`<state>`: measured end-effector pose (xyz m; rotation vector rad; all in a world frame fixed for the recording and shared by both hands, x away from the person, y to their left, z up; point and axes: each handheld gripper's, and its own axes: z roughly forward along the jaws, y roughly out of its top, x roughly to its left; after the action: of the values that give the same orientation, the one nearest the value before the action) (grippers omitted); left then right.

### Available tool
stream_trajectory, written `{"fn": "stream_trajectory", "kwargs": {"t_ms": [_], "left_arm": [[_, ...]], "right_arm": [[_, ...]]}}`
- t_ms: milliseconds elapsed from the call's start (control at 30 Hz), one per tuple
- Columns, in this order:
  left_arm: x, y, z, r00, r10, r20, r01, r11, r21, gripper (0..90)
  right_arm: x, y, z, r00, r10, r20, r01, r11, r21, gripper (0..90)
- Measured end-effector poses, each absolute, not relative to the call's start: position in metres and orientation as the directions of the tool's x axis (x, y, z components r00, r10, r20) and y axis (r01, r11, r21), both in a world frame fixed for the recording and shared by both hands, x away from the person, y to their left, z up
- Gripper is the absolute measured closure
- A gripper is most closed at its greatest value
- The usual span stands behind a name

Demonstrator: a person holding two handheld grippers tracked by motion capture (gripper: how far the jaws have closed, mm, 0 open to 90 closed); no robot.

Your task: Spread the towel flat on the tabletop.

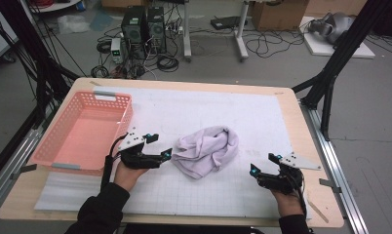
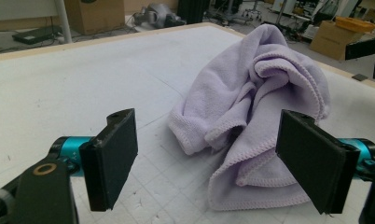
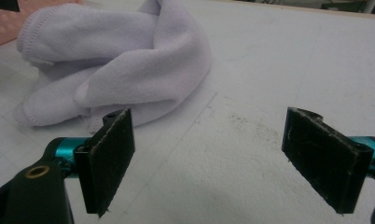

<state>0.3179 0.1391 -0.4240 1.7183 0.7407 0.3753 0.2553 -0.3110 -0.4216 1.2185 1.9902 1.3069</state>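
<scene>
Reaching for the towel [image 1: 206,151], crumpled mid-table, with neither gripper holding it yet.
High view: left gripper [image 1: 161,146] is at its left edge, right gripper [image 1: 263,165] is apart from it, and the pink basket [image 1: 62,141] waits left. Left gripper view: jaws wide, towel hem between them; closing comes next. Right gripper view: jaws wide over bare mat [image 3: 251,93].
</scene>
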Motion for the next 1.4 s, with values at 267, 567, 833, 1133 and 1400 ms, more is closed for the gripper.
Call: {"fn": "stream_trajectory", "kwargs": {"t_ms": [267,567,833,1133,1400], "left_arm": [[0.316,0.140,-0.426,0.748,0.651,-0.130,0.290,-0.144,0.946,21.1],[0.312,0.125,-0.427,0.779,0.617,-0.110,0.287,-0.195,0.938,22.2],[0.314,0.104,-0.423,0.820,0.563,-0.102,0.273,-0.229,0.935,31.6],[0.322,0.070,-0.439,0.867,0.499,-0.002,0.247,-0.426,0.870,77.1],[0.324,0.094,-0.428,0.841,0.538,-0.064,0.281,-0.334,0.900,83.9]], "right_arm": [[0.259,-0.306,-0.422,-0.515,0.853,0.086,0.425,0.167,0.889,15.9],[0.259,-0.300,-0.423,-0.540,0.837,0.083,0.428,0.189,0.884,15.9],[0.258,-0.301,-0.423,-0.536,0.840,0.087,0.433,0.184,0.883,16.6],[0.259,-0.294,-0.425,-0.555,0.828,0.078,0.433,0.207,0.877,20.1],[0.261,-0.267,-0.424,-0.638,0.766,0.079,0.418,0.257,0.871,35.8]]}}
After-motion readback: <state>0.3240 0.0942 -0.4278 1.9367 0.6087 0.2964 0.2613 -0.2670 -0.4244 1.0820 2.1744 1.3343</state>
